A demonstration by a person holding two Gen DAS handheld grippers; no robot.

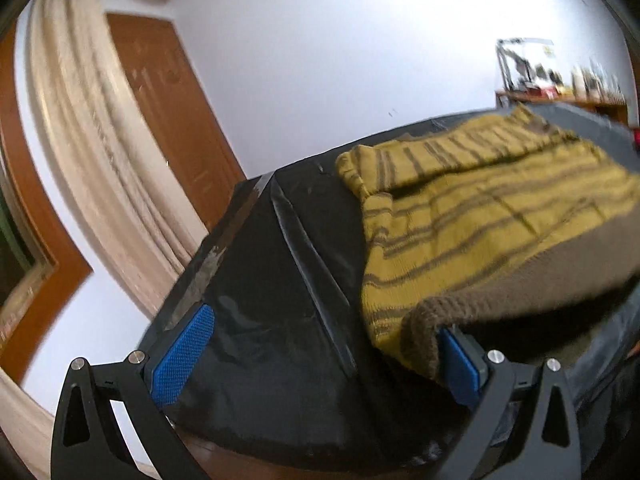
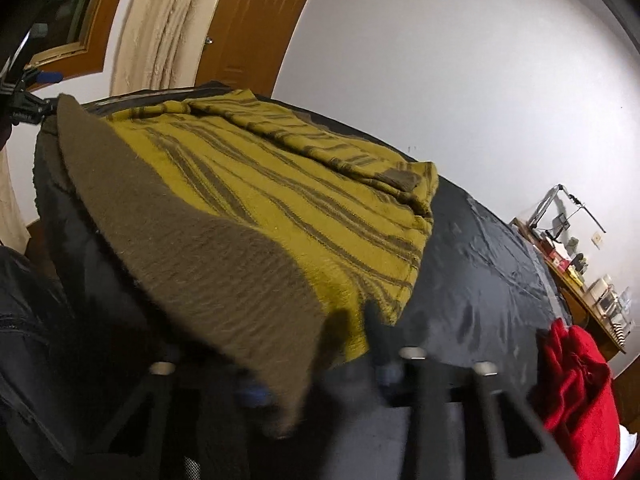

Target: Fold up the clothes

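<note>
The yellow striped sweater lies spread on the black-covered worktop, its brown hem along the near edge and its length running away toward the far edge; a sleeve lies folded across its upper part. The left hand-held gripper stands wide open, the hem's left corner draped against its right finger. The right hand-held gripper sits at the hem's right corner; blur hides whether it grips. Bare worktop lies on both sides, with a red garment at its right edge.

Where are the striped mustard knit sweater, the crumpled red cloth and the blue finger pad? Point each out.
striped mustard knit sweater (image 2: pixel 256 200), right wrist view, yellow body
crumpled red cloth (image 2: pixel 576 384), right wrist view, middle folds
blue finger pad (image 1: pixel 182 354), left wrist view, textured face
</note>
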